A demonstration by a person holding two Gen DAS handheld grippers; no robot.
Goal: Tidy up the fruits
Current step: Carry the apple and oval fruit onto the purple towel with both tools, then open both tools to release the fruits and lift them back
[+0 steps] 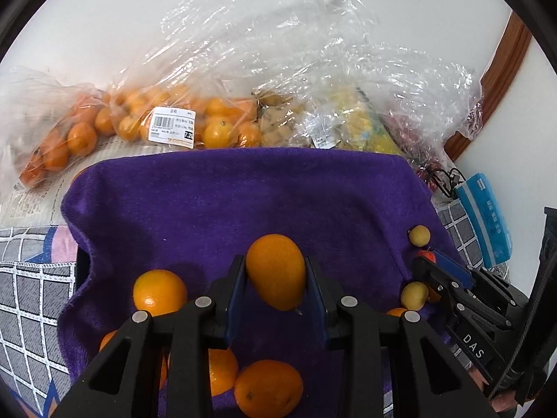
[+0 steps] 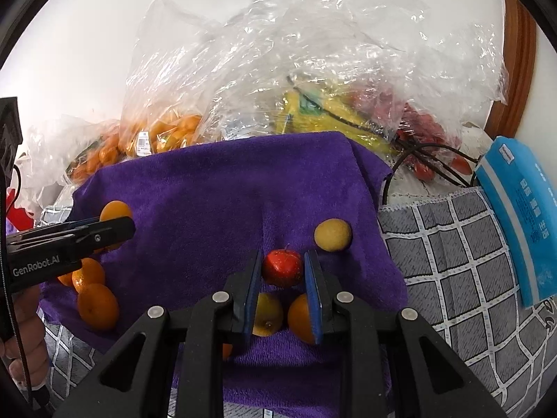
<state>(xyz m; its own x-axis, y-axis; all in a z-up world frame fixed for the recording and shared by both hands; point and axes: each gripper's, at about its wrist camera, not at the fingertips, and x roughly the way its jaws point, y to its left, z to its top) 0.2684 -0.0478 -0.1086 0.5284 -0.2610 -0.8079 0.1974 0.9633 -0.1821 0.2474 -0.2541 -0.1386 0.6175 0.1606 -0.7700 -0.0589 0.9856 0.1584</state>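
- My left gripper point(image 1: 276, 275) has its fingers closed part-way around an oval orange fruit point(image 1: 276, 271), both blue pads pressed to its flanks; the fruit's long axis runs roughly along the fingers, tilted a little, and it looks lifted off the purple towel point(image 1: 243, 195).
- My right gripper point(image 2: 282, 268) has its fingers closed narrowly onto a small red fruit point(image 2: 282, 267), pads touching either side; I cannot tell whether it is lifted off the towel.
- Taking the purple towel as landmark: loose orange fruits point(image 1: 159, 292) lie along its near left part, under and beside my left fingers, while small yellow fruits point(image 2: 332, 235) sit at its near right part, just past my right fingers.
- Behind the towel's far edge lie clear bags of oranges point(image 1: 167, 122) and other bagged produce; a blue packet point(image 2: 518, 219) lies off the towel's right edge.
- What the next move turns on, as I judge it: the orange cluster lies directly below and to the left of my left fingers, so that hand is nearer to set its fruit there; the red one belongs on the right hand's side.
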